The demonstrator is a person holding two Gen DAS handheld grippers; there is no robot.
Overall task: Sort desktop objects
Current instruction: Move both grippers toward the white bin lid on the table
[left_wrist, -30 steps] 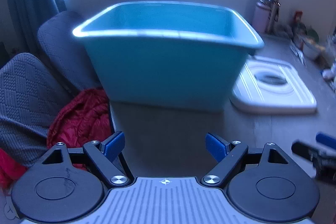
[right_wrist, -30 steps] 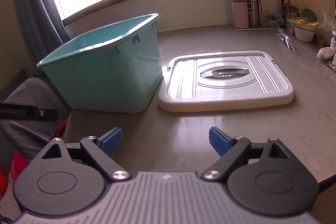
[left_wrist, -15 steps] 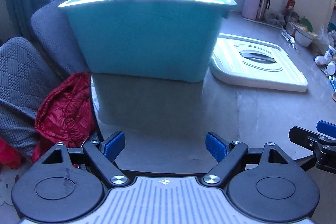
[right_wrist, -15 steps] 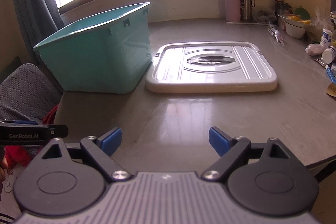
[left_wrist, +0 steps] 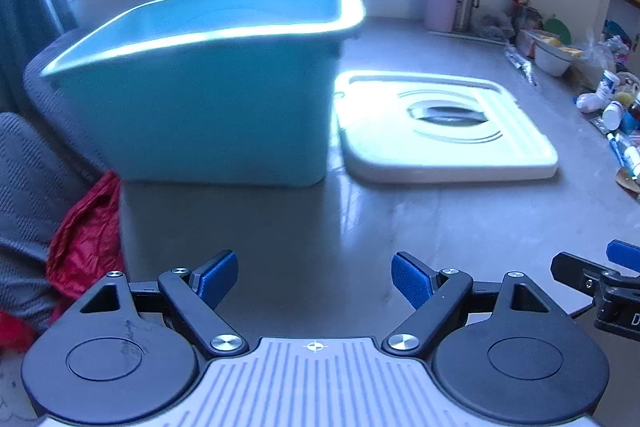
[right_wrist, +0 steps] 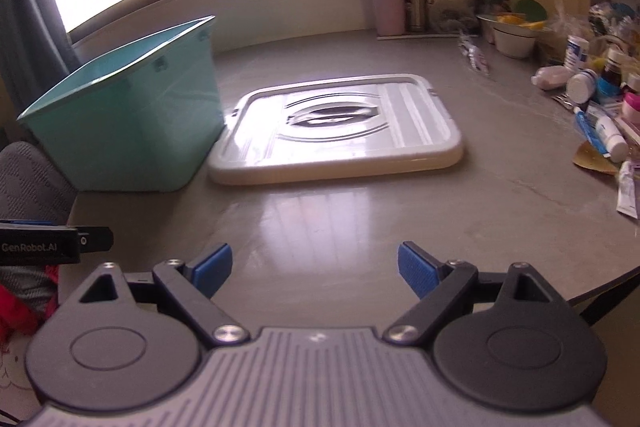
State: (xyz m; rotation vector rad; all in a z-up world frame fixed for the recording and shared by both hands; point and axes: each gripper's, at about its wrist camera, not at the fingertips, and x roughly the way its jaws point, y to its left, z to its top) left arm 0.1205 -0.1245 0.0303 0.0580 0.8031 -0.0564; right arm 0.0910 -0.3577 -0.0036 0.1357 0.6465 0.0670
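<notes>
I hold both the left gripper [left_wrist: 314, 277] and right gripper [right_wrist: 316, 269] spread and empty at the near edge, the clutter [right_wrist: 596, 107] along the far right nearer my right gripper, the teal bin [right_wrist: 132, 123] far left.

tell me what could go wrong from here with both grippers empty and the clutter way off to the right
1. The small bottles and tubes lie packed together at the table's right edge; a grab by the open right gripper may knock neighbours off.
2. The lid lies between the clutter and the teal bin, so a low carry could clip it.
3. The left gripper sits close beside the right one; they might collide.
</notes>
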